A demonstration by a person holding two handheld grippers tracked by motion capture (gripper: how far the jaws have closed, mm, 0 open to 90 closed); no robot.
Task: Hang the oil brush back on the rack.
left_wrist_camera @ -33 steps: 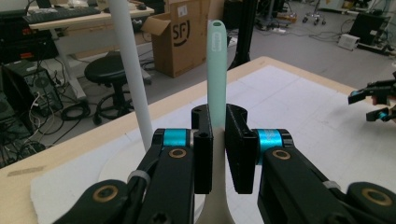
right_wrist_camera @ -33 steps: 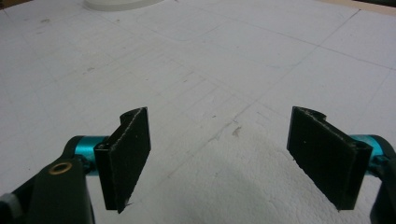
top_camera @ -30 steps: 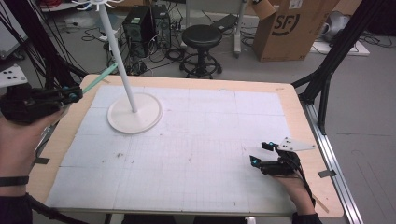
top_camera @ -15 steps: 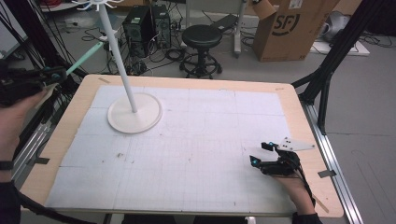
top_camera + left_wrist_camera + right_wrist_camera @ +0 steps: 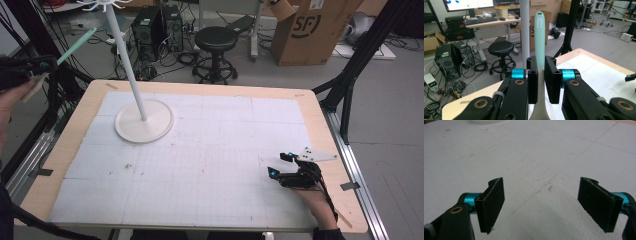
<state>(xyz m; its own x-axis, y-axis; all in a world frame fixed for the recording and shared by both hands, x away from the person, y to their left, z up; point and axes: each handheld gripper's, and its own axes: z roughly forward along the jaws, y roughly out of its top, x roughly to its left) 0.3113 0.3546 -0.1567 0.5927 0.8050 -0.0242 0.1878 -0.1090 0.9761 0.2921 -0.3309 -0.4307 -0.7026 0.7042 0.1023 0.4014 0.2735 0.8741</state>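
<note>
Both black jaws of the left gripper (image 5: 540, 80) are pressing on the narrow neck of a mint-green utensil (image 5: 539, 37), closed as far as the neck allows. Its long axis is running straight along the jaws and away from the camera, the rounded handle end with its small hanging hole pointing up and ahead, close beside the white pole (image 5: 524, 30) of a stand. A paler, wider part of the utensil is spreading out below the jaws, at the bottom edge of the left gripper view. From above, the left gripper (image 5: 22, 70) is hanging off the table's left edge, and the utensil (image 5: 76, 46) is slanting up and to the right toward the pole (image 5: 127, 65), clear of the tabletop.

Right gripper (image 5: 541, 205) jaws are standing wide apart with nothing between them, hovering low over the mat near the table's right front corner, where the high view shows the gripper (image 5: 287, 167) in the person's hand.

A white gridded mat (image 5: 210, 150) is covering a wooden table (image 5: 325, 125); the stand's round base (image 5: 144, 122) is sitting on the mat's left rear part. Behind are a black stool (image 5: 215, 42), computer towers (image 5: 150, 27) and a cardboard box (image 5: 312, 30).

The left gripper view is adding a desk with a monitor (image 5: 471, 3), and the utensil's hanging hole, too small to make out from above.
</note>
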